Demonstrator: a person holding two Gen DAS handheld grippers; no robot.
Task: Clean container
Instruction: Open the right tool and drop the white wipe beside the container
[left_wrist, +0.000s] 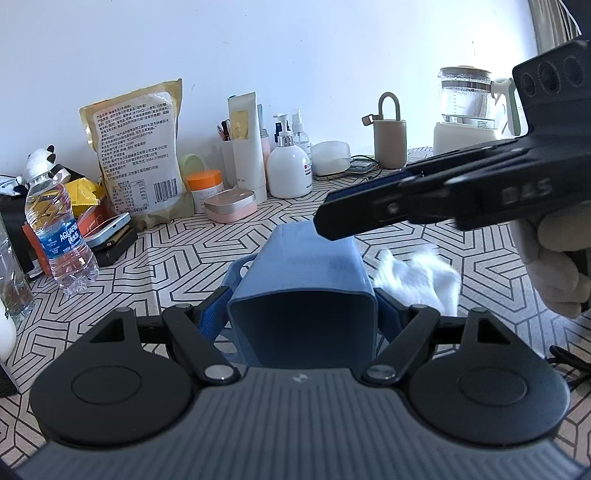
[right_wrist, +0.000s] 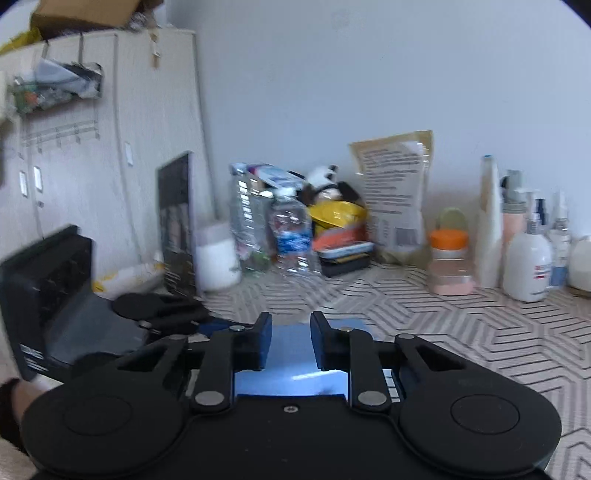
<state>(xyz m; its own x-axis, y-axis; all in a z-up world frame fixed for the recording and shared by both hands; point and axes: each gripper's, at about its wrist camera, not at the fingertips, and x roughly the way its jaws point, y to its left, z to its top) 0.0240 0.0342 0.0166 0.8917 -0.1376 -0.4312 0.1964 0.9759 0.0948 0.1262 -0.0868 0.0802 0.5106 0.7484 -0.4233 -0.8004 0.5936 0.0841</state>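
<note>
Left tongs (left_wrist: 301, 314) clamp the blue container (left_wrist: 306, 273), lying on its side above the desk (left_wrist: 184, 251), mouth toward the camera; it looks empty. Right tongs (right_wrist: 290, 341) hover over it, part-open, holding nothing. Cloth (left_wrist: 417, 277) lies just right of the left tongs: grab it, wipe inside, keep the clamp steady.

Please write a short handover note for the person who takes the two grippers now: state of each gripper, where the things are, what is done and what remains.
Left gripper: shut on the blue container, held on its side, its opening toward the left wrist camera.
Right gripper: jaws slightly apart, holding nothing, above the container's far end.
White cloth: lying on the patterned tablecloth, just to the right of the container, not gripped.
Done: container picked up. Whether any wiping happened cannot be told.
Left: probably take the cloth with the right gripper and wipe the container.
</note>
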